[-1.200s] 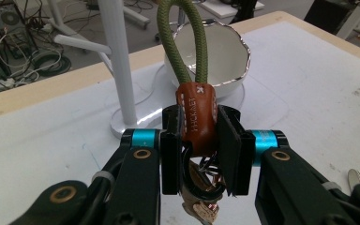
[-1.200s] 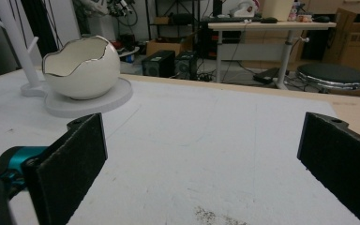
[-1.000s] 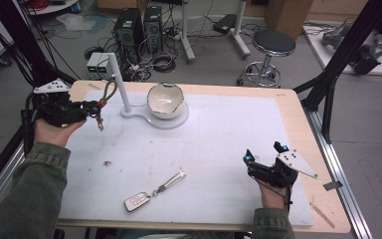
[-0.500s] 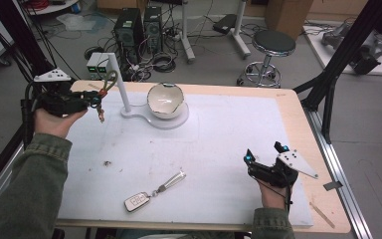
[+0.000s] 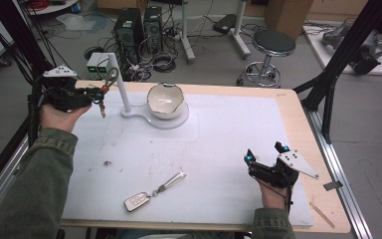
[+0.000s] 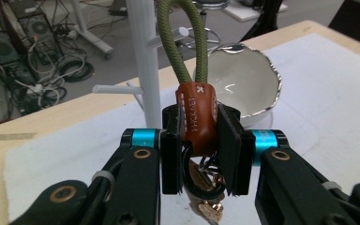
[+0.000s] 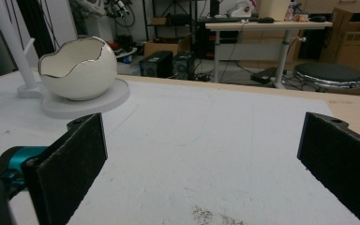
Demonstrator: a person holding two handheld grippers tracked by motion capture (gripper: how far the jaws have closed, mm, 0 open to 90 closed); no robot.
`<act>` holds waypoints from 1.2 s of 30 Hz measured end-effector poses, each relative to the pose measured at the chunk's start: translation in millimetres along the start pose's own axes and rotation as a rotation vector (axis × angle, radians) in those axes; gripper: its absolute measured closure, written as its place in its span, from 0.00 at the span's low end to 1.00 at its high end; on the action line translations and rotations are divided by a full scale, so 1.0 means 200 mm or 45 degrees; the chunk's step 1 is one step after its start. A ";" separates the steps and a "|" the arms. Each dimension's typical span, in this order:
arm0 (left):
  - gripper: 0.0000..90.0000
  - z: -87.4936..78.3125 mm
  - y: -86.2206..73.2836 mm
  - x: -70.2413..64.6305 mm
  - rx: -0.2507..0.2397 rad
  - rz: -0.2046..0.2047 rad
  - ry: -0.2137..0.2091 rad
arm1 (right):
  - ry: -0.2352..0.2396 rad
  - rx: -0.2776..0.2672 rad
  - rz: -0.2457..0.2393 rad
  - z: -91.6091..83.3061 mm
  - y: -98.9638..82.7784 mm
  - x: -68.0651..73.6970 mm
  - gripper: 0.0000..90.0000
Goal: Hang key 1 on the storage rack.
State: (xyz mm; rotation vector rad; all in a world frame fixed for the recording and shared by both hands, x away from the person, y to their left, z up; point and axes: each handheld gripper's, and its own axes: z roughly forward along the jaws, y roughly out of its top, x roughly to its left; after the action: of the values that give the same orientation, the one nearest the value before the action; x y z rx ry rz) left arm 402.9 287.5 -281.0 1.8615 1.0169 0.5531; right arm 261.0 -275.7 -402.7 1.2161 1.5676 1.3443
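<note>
Olive-green cord loop [image 6: 183, 42] and brown leather tab [image 6: 197, 117] of a keychain, clamped between the pads of the left gripper [image 6: 200, 154]. Leather tab pinched squarely from both sides, cord loop rising above the jaws just in front of the white stand [image 6: 145, 61], metal rings and a coppery key [image 6: 208, 208] dangling below the pads (partly hidden by the jaws). From the high view: left gripper [image 5: 95, 94] held above the table's far left corner, keychain [image 5: 105, 87] hanging just beside the stand's post [image 5: 121, 82], whether touching it or not cannot be told. Cracked-egg white bowl [image 5: 165, 99] seated on the round end of the stand's flat base [image 5: 176, 122], to the right of the post. Seen from the left gripper view, bowl [image 6: 243, 84] beyond the tab, thin pegs sticking out from the post.

Right gripper [image 5: 264, 155] resting near the table's near right side, well apart from the keychain, jaws spread wide with nothing between them. Right gripper view: both black pads [image 7: 72, 159] far apart over bare white mat [image 7: 206, 154], bowl [image 7: 77, 70] and base ahead at left.

Car key fob [image 5: 137, 201] with a silvery strap [image 5: 170, 181] lying on the white mat [image 5: 229, 129] near the front edge, between the two hands and apart from both. Small dark speck [image 5: 107, 163] on the mat at left.
</note>
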 end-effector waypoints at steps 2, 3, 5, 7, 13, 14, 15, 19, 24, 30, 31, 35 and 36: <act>0.80 0.01 0.00 -0.01 0.005 -0.001 0.008 | -0.003 -0.004 -0.003 0.00 0.00 0.00 0.00; 0.80 0.02 0.00 -0.01 0.013 0.011 0.012 | -0.004 -0.005 -0.006 0.00 0.00 0.00 0.00; 0.80 0.02 0.00 -0.01 0.010 0.009 0.014 | -0.007 -0.005 -0.008 0.00 0.00 0.00 0.00; 0.80 0.03 0.00 -0.01 0.002 0.000 0.014 | -0.008 -0.007 -0.001 -0.01 0.00 0.00 0.00; 0.80 0.05 0.00 -0.01 0.014 0.007 0.030 | -0.008 -0.007 0.001 -0.01 0.00 0.00 0.00; 0.80 0.05 -0.01 0.00 0.019 0.012 0.037 | -0.008 -0.006 -0.002 -0.01 0.00 0.00 0.00; 0.80 0.06 -0.01 -0.01 0.023 0.013 0.046 | -0.008 -0.009 -0.007 -0.01 0.00 -0.01 0.00; 0.80 0.08 -0.01 0.00 0.050 0.018 0.060 | -0.010 -0.006 -0.009 -0.01 0.00 -0.01 0.00; 0.79 0.12 -0.02 0.01 0.077 0.026 0.087 | -0.007 -0.003 -0.006 0.00 0.00 0.00 0.00; 0.77 0.15 -0.03 0.01 0.109 0.015 0.109 | -0.009 -0.006 -0.005 0.00 0.00 -0.01 0.00; 0.75 0.15 -0.03 0.01 0.109 0.006 0.102 | -0.007 -0.007 -0.003 0.00 0.00 -0.01 0.00; 0.63 0.15 -0.02 0.00 0.085 -0.009 0.093 | -0.005 -0.001 0.000 0.00 0.00 0.00 0.00; 0.60 0.15 -0.02 0.00 0.085 -0.014 0.085 | -0.006 -0.001 -0.002 0.00 0.00 0.00 0.00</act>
State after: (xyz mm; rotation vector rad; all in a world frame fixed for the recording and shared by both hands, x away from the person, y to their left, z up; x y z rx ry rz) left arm 422.2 273.9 -299.0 1.9061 1.1012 0.5848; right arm 260.2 -276.7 -403.3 1.2164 1.5642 1.3406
